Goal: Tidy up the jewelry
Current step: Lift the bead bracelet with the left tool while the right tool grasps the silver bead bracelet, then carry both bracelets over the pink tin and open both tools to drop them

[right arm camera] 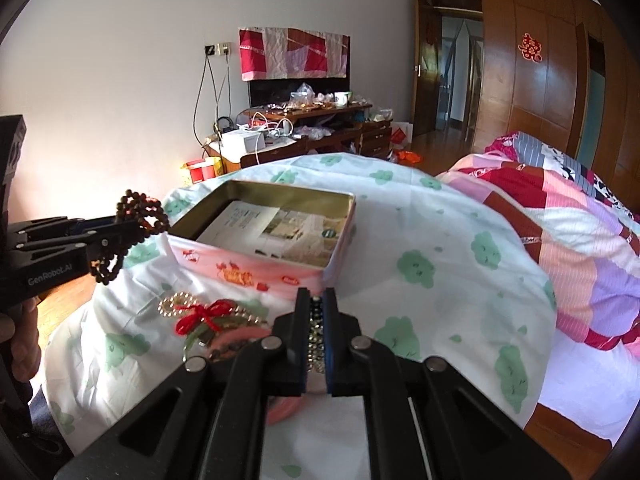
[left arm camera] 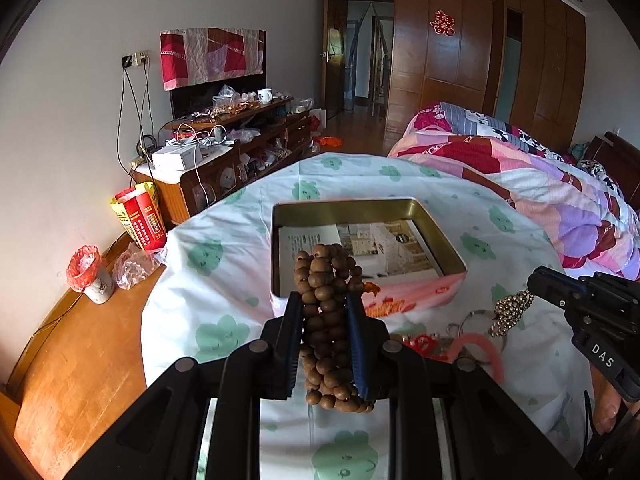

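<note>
Left gripper [left arm camera: 325,312] clamped on wooden bead strand [left arm camera: 326,320], bundle's long axis along fingers, held above near edge of open tin [left arm camera: 452,254]. Right gripper [right arm camera: 316,320] pinching metal bead chain [right arm camera: 316,332], hanging above remaining jewelry pile [right arm camera: 212,320]. Bedsheet [right arm camera: 420,240] right of tin bare.

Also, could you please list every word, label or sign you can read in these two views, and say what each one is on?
"DAS": on the right gripper body.
"GenRobot.AI": on the left gripper body.
Red double-happiness sign: on the wardrobe door.
Print on the leaflet inside the tin, and on the red box: too small to read.
</note>
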Motion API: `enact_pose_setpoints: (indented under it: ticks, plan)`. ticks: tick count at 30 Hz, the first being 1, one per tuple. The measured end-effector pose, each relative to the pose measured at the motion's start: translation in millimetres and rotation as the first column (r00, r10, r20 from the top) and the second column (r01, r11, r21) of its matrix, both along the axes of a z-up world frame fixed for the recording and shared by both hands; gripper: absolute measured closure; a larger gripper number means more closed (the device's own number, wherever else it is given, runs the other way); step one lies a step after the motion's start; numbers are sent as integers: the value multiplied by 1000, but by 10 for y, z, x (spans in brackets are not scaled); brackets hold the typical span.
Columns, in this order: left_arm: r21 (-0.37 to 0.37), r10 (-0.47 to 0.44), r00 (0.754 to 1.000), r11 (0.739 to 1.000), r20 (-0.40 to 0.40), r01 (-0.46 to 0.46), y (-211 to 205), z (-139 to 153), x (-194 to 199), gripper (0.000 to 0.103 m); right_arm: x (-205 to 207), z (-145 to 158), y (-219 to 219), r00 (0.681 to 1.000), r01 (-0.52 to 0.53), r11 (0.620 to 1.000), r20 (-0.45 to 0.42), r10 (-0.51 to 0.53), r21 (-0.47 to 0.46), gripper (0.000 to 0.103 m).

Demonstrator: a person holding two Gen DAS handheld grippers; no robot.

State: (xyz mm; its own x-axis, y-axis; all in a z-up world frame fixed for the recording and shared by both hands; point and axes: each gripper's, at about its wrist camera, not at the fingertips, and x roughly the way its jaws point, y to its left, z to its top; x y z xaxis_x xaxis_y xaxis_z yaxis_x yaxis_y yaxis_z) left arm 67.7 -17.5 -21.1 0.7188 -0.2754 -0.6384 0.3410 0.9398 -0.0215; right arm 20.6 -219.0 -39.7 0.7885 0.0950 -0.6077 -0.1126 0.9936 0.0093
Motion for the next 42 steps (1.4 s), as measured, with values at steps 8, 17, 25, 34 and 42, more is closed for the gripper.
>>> enact_pose_setpoints:
  ticks: [8, 17, 25, 34, 42]
  plan:
    - [27, 0, 1000, 1000, 24, 0, -77, 146, 230, 81, 198, 212, -16, 999, -16, 1000, 47, 17, -27, 96]
    - [55, 17, 1000, 998, 11, -17, -136, 200, 539, 81, 527, 348, 12, 998, -39, 999, 56, 41, -31, 96]
    - [109, 21, 1000, 994, 14, -23, -222, 177, 713, 81, 777, 378, 113, 996, -59, 996, 56, 63, -59, 96]
    - [146, 34, 999, 989, -3, -33, -295, 91, 948, 81, 1032, 325, 224, 996, -69, 993, 45, 74, -93, 96]
    - [182, 43, 999, 982, -24, -38, -362, -42, 1129, 81, 1235, 195, 301, 997, -79, 992, 13, 81, -98, 96]
